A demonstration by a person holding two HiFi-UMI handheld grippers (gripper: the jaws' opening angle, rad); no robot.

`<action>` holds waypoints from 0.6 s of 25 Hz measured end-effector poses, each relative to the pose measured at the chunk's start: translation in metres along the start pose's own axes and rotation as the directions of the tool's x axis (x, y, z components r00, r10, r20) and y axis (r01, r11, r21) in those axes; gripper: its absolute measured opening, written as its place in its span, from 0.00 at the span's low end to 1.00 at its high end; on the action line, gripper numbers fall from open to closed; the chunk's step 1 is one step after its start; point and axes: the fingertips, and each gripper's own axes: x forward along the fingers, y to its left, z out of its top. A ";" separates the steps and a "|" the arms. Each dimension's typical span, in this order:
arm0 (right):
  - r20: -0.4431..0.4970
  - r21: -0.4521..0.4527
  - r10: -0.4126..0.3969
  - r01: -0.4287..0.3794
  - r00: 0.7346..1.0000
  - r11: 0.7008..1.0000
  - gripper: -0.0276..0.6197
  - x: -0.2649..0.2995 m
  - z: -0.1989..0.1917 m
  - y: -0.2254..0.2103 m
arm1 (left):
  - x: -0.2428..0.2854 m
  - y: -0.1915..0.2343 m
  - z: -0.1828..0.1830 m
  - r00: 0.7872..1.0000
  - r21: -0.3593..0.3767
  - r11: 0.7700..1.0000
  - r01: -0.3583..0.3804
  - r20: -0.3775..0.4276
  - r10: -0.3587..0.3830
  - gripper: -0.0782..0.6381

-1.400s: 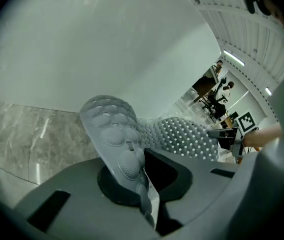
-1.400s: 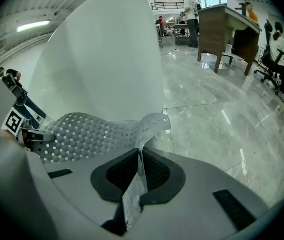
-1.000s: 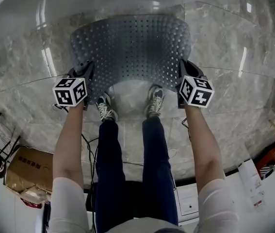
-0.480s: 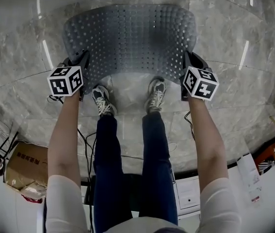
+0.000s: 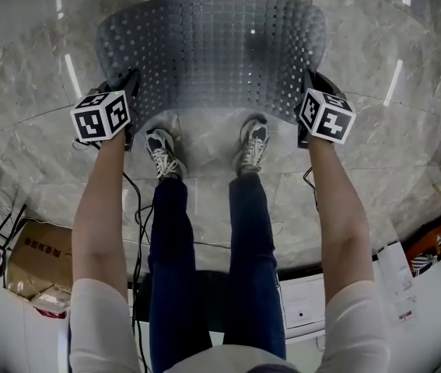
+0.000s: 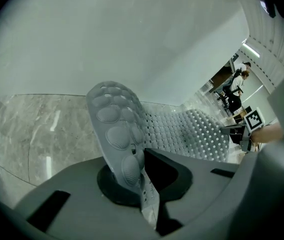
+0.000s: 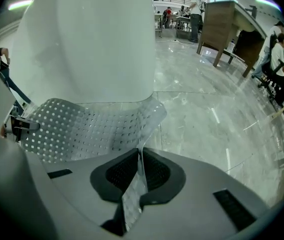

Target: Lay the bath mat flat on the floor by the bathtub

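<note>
Though translucent, perforated, studded bath mat [image 5: 212, 53]

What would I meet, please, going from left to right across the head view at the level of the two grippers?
left gripper → left shoe → right shoe → right gripper

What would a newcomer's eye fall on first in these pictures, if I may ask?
The translucent, perforated bath mat, spread over the marble floor just ahead of the person's sneakers. The left gripper and right gripper are each shut on one of its near corners, and the white bathtub rises right behind it.
</note>
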 end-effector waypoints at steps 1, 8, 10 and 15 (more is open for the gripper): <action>-0.006 0.005 -0.007 0.007 1.000 1.000 0.11 0.002 -0.001 -0.002 | 0.002 0.002 0.000 1.000 0.001 1.000 -0.005 -0.003 0.005 0.17; -0.038 0.032 -0.061 0.062 0.997 0.998 0.11 0.021 -0.010 -0.017 | 0.015 0.022 -0.002 0.998 -0.022 0.998 -0.061 -0.006 0.061 0.17; -0.047 0.032 -0.073 0.074 0.996 0.997 0.11 0.026 -0.012 -0.022 | 0.018 0.029 -0.003 0.997 -0.026 0.997 -0.078 -0.007 0.077 0.17; -0.074 -0.009 -0.114 0.114 0.991 0.993 0.11 0.036 -0.011 -0.037 | 0.027 0.049 -0.004 0.993 -0.035 0.993 -0.117 -0.012 0.116 0.17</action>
